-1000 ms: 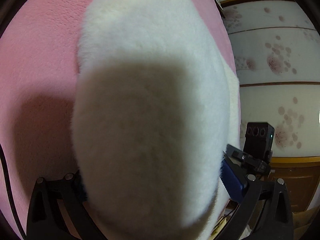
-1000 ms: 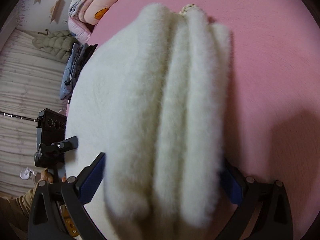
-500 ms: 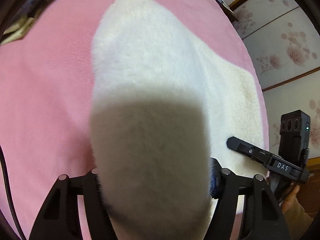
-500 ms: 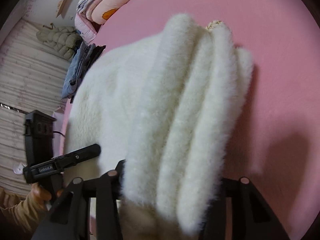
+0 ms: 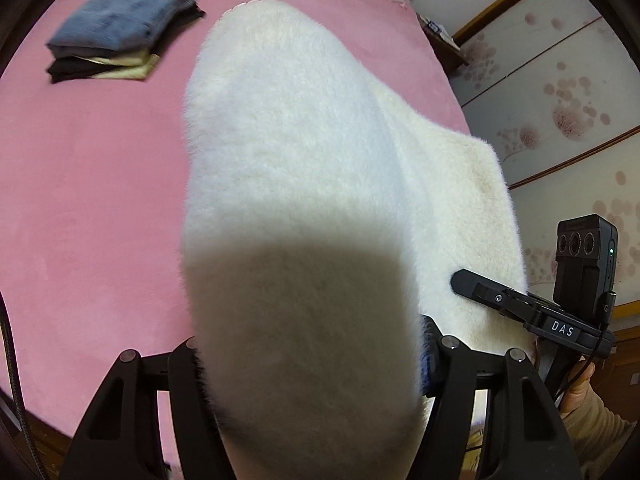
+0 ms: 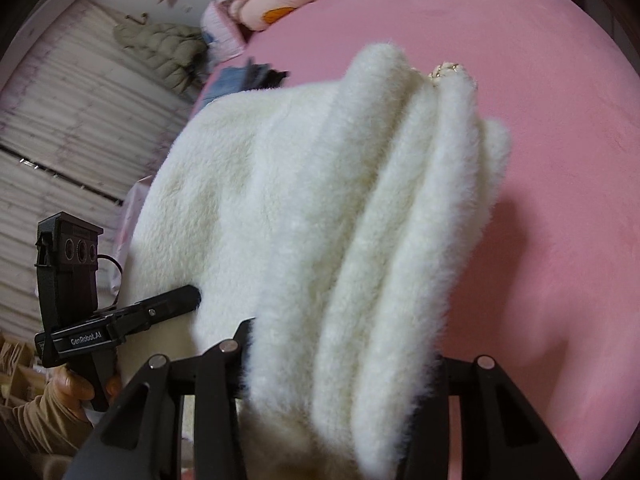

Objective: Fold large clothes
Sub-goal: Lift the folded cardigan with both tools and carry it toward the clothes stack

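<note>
the white fleece (image 5: 304, 208) is gripped in both claws, left claw (image 5: 312, 364) and right claw (image 6: 344, 364), its far end resting on the pink bed (image 5: 88, 184) ahead. fold judged mid-carry; next, the held edge should be laid forward evenly.

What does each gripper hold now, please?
Left gripper: closed on the white fluffy garment.
Right gripper: closed on the same garment's bunched edge.

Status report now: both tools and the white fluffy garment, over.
Left tool shut on white fluffy garment. Right tool shut on same garment, bunched in folds. Garment lifted over pink bed. Folded clothes stack far off, not in the way.
</note>
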A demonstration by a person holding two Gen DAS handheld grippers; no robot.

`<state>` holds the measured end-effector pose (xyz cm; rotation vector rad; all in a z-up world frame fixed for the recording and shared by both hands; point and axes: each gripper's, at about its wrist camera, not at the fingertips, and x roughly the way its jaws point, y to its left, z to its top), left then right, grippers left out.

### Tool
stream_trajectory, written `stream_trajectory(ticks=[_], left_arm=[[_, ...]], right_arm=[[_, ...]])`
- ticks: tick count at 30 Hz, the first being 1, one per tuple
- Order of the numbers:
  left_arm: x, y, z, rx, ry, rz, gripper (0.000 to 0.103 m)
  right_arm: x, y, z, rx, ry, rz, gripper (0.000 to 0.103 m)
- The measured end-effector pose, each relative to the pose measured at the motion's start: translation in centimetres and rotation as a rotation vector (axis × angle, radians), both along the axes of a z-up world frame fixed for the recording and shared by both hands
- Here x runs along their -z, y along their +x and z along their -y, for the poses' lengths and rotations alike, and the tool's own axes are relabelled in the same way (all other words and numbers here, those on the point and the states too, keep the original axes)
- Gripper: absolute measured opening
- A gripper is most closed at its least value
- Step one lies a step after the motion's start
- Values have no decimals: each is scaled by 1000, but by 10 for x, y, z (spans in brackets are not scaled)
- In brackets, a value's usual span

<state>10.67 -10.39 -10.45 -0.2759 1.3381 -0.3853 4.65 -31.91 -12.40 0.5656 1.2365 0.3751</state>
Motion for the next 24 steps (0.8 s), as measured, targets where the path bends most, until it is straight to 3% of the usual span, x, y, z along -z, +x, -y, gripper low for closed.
stream_trajectory(ticks=[8,12,18,24], left_arm=[[-43,50,-114,-16,-38,72,65],[-42,96,-185,21,-63,82,65],[-42,210,-285,91,-15,110,65],[-7,366,-353,92,-30,194,65]], right_arm=[[-48,35,-92,-50,9,77,42],[-57,75,-157,-21,-11,99,42],[-41,165,-259,45,1,111,42],[-11,301,-320,68,-1,157,42]])
